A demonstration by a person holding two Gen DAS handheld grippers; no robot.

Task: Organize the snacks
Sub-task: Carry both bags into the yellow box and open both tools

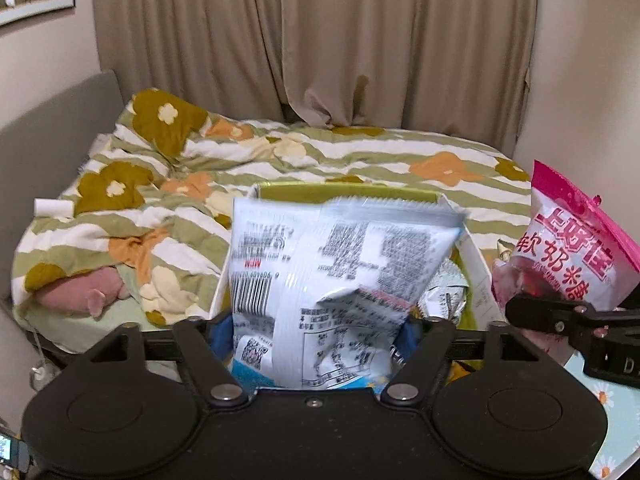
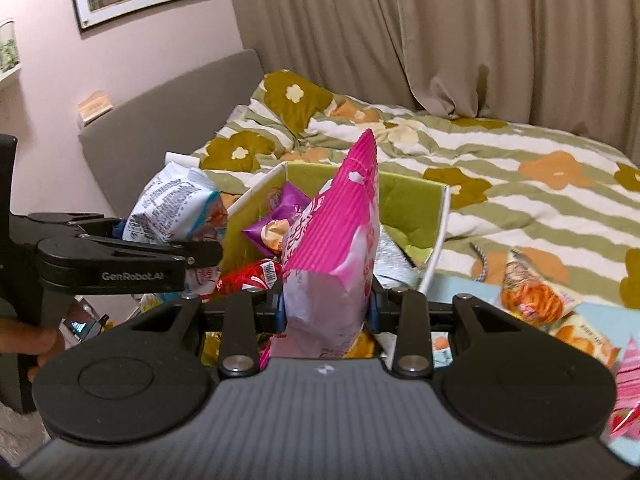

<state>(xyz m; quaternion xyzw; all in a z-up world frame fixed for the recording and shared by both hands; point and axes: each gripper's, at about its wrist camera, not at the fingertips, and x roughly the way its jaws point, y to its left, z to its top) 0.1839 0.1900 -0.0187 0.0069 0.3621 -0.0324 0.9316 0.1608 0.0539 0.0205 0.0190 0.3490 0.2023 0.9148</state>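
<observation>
A white-and-blue snack bag (image 1: pixel 340 272) stands blurred between the jaws of my left gripper (image 1: pixel 316 332), which are spread wide and look loose on it. It hangs over a white box with a green inside (image 1: pixel 474 252). The bag (image 2: pixel 172 204) and a left finger (image 2: pixel 192 254) also show in the right wrist view, at the box's left rim. My right gripper (image 2: pixel 326 304) is shut on a pink snack bag (image 2: pixel 340 240), held upright at the near side of the box (image 2: pixel 412 200). A purple pack (image 2: pixel 280 228) and a red pack (image 2: pixel 248 276) lie inside.
The box sits on a bed with a striped flower duvet (image 1: pixel 360 152). Several snack packs (image 2: pixel 532 300) lie on a light-blue surface at the right. A pink plush (image 1: pixel 80 292) lies at the bed's left edge. Curtains (image 1: pixel 320 40) hang behind. A person's hand (image 2: pixel 32 344) holds the left gripper.
</observation>
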